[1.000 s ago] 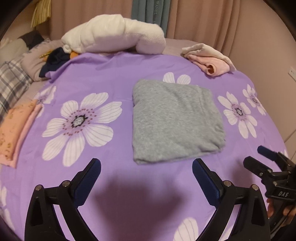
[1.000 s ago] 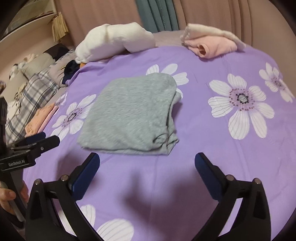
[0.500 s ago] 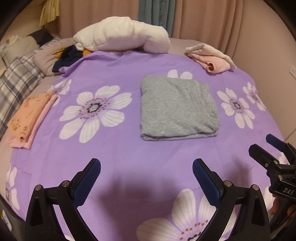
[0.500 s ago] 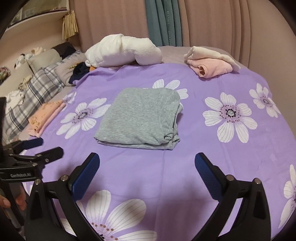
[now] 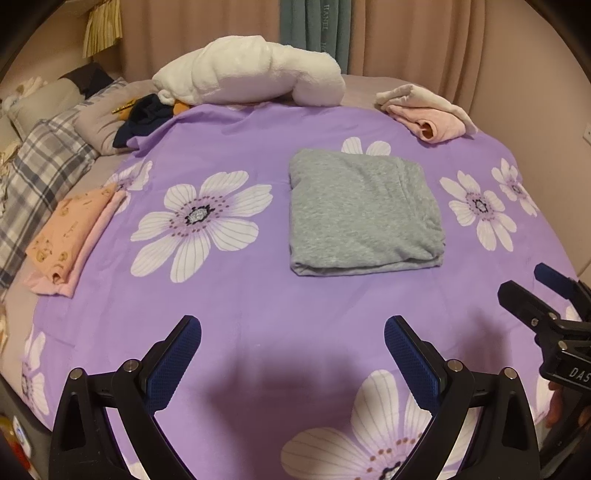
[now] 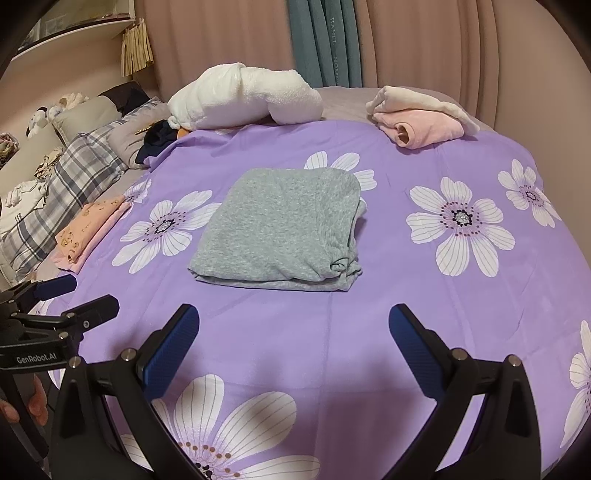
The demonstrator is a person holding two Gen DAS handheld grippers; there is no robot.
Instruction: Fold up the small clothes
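A grey garment [image 5: 364, 212] lies folded into a rough square on the purple flowered bedspread [image 5: 240, 295]; it also shows in the right wrist view [image 6: 284, 230]. My left gripper [image 5: 293, 341] is open and empty, held back from the garment's near edge. My right gripper [image 6: 293, 328] is open and empty, also short of the garment. The right gripper shows at the right edge of the left wrist view [image 5: 543, 295]. The left gripper shows at the left edge of the right wrist view [image 6: 74, 299].
A folded orange and pink garment [image 5: 70, 236] lies at the bedspread's left edge. A pink and cream pile [image 5: 428, 110] lies at the back right. A white rolled blanket [image 5: 251, 75] lies at the back. Plaid pillows [image 5: 40, 184] and curtains [image 5: 413, 33] bound the bed.
Both grippers have pulled back and up from the grey garment, which now looks smaller and farther away. Both stay open. The garment has not moved.
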